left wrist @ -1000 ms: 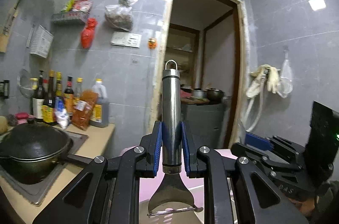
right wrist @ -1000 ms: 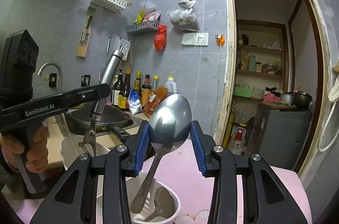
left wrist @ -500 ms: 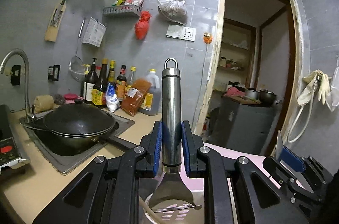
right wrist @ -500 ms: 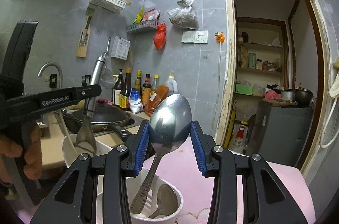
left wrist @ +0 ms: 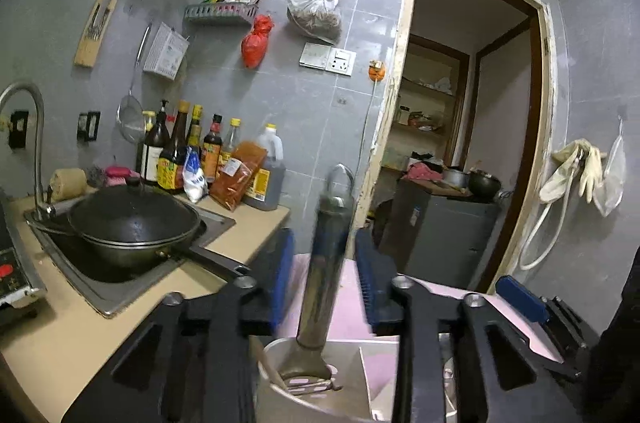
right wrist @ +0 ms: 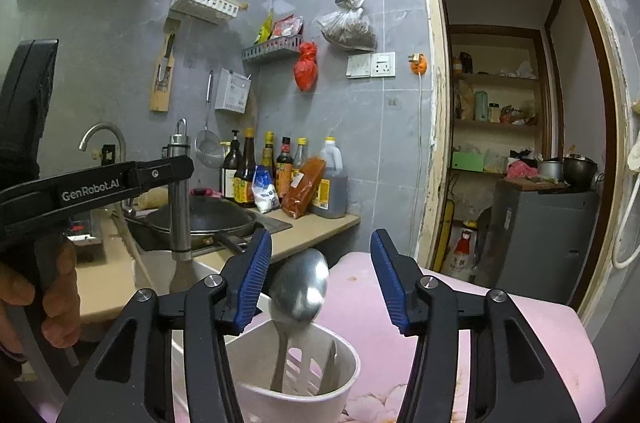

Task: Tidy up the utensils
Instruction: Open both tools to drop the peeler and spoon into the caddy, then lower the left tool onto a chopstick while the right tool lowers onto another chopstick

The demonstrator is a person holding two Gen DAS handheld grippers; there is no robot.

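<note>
With both grippers' jaws opening, left gripper (left wrist: 324, 279) freeing the steel-handled peeler (left wrist: 326, 263) and right gripper (right wrist: 320, 279) the shiny metal spoon (right wrist: 298, 289) into the white plastic holder (right wrist: 296, 375), either may topple out.

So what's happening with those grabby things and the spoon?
A person is putting utensils away with two hand-held grippers. The right gripper is opening its jaws, and the spoon is dropping handle-first into the white holder. The left gripper is opening too, letting the metal peeler slide down into the holder's other cup. Neither tool looks gripped now.
</note>
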